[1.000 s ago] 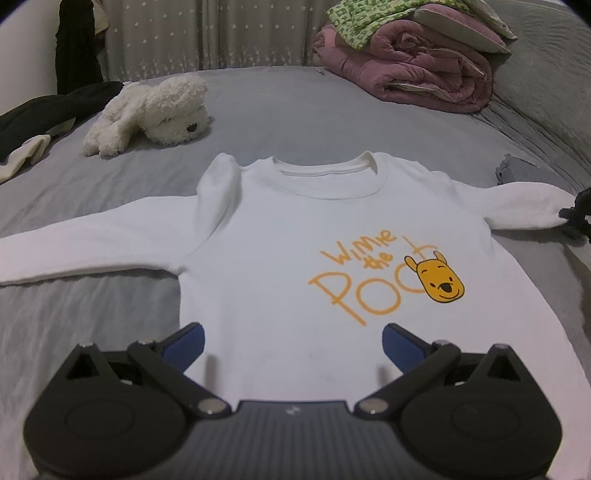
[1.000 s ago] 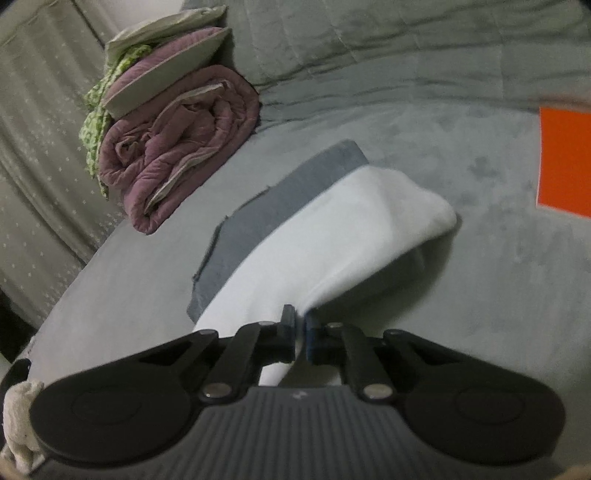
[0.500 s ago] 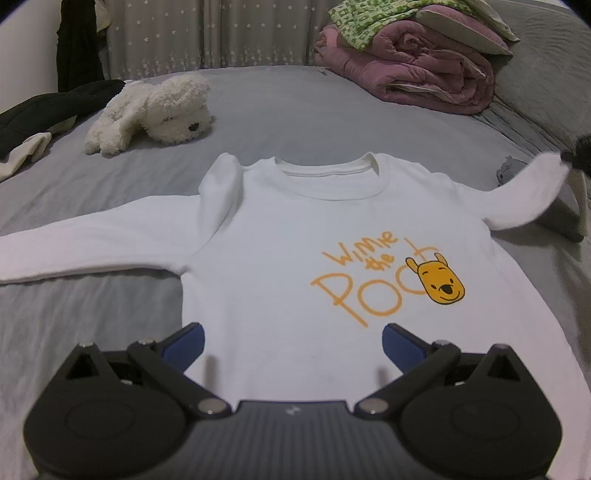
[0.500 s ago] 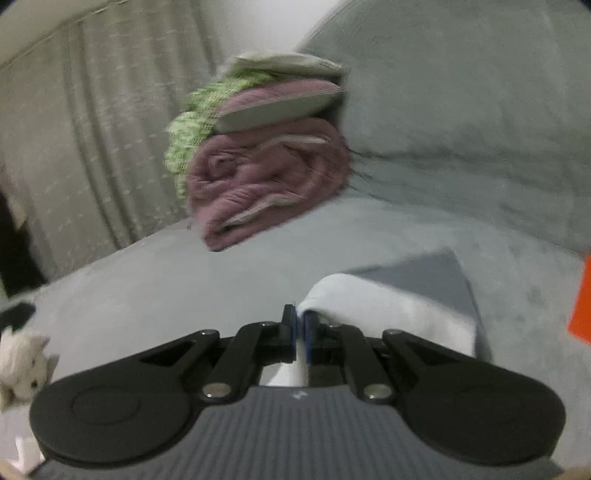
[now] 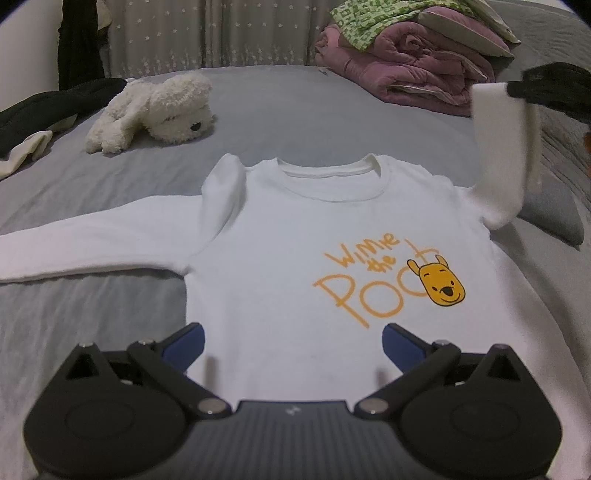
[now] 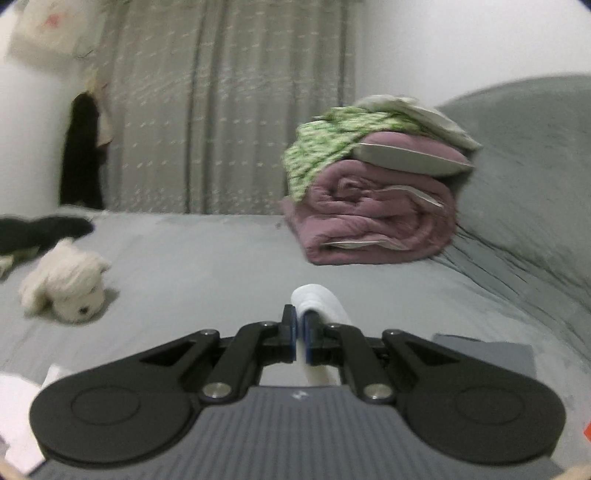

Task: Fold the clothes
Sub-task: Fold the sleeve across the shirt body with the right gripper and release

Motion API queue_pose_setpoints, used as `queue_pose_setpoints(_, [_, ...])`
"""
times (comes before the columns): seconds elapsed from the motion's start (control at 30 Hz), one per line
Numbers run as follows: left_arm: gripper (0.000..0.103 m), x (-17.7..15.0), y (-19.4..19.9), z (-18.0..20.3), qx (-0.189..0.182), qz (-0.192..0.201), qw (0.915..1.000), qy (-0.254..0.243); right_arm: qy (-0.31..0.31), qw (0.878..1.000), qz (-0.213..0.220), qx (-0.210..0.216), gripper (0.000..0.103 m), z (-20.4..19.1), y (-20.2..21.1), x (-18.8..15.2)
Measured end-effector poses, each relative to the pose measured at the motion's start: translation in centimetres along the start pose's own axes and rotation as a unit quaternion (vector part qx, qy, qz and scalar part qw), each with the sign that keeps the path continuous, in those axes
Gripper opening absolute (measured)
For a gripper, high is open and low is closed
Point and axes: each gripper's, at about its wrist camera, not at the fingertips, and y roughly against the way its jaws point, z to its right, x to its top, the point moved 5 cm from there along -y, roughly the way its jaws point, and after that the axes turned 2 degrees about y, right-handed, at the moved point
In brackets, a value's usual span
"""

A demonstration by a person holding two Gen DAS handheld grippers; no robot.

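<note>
**Sleeve raised over the sweatshirt**

Beyond the white sweatshirt point(image 5: 295, 258) lie a plush dog point(image 5: 155, 110) and rolled mauve bedding point(image 5: 406, 74) on the grey bed point(image 5: 295, 103); nothing blocks it; it lies flat, print up, one sleeve point(image 5: 498, 155) lifted, apparently by its cuff; right gripper point(image 6: 300, 325) pinches that sleeve; left gripper point(image 5: 291, 343) spread wide above the hem.

One shirt, two grippers, one toy dog — a bed count

On the grey bed point(image 5: 295, 107): one white shirt point(image 5: 295, 266) with two sleeves — one flat toward 9 o'clock point(image 5: 92, 240), one raised at 2 o'clock point(image 5: 498, 147); one plush dog point(image 5: 155, 110) at 11 o'clock; one rolled purple quilt point(image 5: 406, 74) at 1 o'clock under one green cloth point(image 5: 369, 18); one dark garment point(image 5: 44, 107); two grippers, left point(image 5: 291, 341) and right point(image 6: 300, 325).
</note>
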Motion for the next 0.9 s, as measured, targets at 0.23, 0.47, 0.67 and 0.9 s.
queue_pose_setpoints(0.23, [0.102,0.1,0.1,-0.2,0.005,0.000,1.0000,0.001,0.047,0.997,-0.044,0.045,0.007,-5.3,-1.8,-3.1])
queue_pose_setpoints(0.47, [0.102,0.1,0.1,-0.4,0.007,0.000,1.0000,0.001,0.075,0.988,-0.119,0.064,0.007,-9.2,-4.4,-9.0])
queue_pose_setpoints(0.67, [0.103,0.2,0.2,-0.7,0.007,0.002,1.0000,0.005,0.094,0.983,-0.150,0.055,0.007,-10.9,-5.2,-12.1])
queue_pose_setpoints(0.9, [0.103,0.2,0.0,-0.8,0.007,-0.001,0.9999,0.009,0.097,0.981,-0.154,0.060,0.011,-11.1,-4.9,-12.2])
